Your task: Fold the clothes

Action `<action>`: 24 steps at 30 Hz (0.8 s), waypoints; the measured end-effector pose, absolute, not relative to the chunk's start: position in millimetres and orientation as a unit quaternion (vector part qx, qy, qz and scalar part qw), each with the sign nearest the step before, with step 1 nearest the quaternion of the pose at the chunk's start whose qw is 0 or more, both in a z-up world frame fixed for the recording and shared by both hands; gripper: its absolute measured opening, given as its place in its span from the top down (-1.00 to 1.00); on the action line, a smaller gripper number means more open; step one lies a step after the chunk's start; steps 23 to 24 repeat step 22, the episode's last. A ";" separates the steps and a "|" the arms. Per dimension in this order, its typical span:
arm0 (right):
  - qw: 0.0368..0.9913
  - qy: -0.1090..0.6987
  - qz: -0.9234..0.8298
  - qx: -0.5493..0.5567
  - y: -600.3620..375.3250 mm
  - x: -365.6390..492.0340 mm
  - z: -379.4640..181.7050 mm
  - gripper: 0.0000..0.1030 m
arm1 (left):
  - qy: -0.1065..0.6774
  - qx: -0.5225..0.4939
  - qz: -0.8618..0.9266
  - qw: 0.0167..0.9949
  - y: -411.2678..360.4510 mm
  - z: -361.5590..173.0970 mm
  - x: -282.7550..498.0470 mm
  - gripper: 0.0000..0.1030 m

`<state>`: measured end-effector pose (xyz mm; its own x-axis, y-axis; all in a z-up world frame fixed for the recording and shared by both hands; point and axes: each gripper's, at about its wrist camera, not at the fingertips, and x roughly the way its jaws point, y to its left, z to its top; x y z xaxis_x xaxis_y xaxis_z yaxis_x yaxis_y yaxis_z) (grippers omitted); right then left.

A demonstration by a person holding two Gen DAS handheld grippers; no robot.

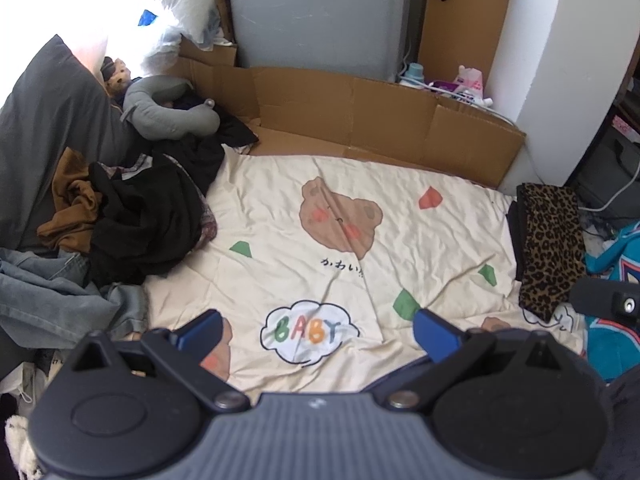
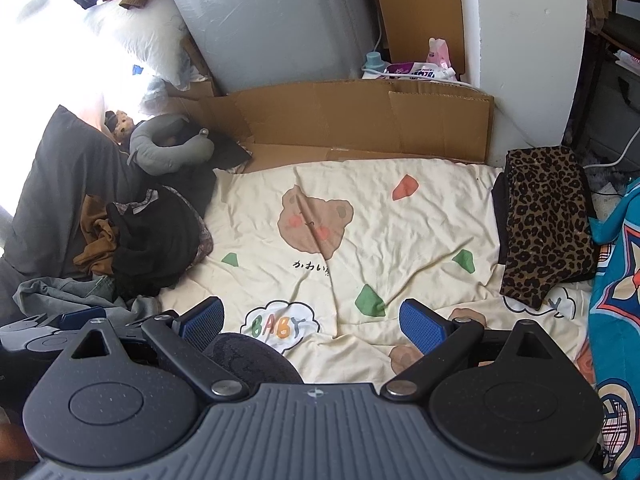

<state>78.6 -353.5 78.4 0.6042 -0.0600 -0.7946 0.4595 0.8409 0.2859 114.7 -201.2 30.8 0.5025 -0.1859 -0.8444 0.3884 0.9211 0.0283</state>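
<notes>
A heap of unfolded clothes lies at the left of the cream bear-print bedspread [image 1: 360, 184]: a black garment [image 1: 148, 216], a mustard one [image 1: 72, 212] and blue jeans [image 1: 60, 296]. The heap also shows in the right wrist view [image 2: 156, 240]. A folded leopard-print garment [image 1: 552, 244] lies on a dark one at the right edge, also in the right wrist view [image 2: 548, 224]. My left gripper [image 1: 316, 330] is open and empty above the bedspread's near part. My right gripper [image 2: 312, 322] is open and empty, held a little right of the left one, whose body shows at its left [image 2: 48, 328].
Flattened cardboard [image 1: 360, 112] lines the far side of the bed against a grey panel [image 1: 320, 12]. A grey neck pillow [image 1: 168, 108] and a dark pillow [image 1: 48, 120] sit at the far left. A teal patterned cloth [image 2: 616, 280] lies at the right.
</notes>
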 end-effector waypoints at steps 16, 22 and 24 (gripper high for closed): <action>0.863 0.417 -0.152 0.243 -354.1 79.1 77.9 -0.90 | 0.455 0.109 -0.179 0.866 -200.8 33.0 113.0 -0.94; 0.861 0.422 -0.154 0.241 -352.9 81.9 77.4 -0.90 | 0.456 0.117 -0.175 0.865 -200.8 31.9 114.9 -0.99; 0.861 0.422 -0.154 0.241 -352.9 81.9 77.4 -0.90 | 0.456 0.117 -0.175 0.865 -200.8 31.9 114.9 -0.99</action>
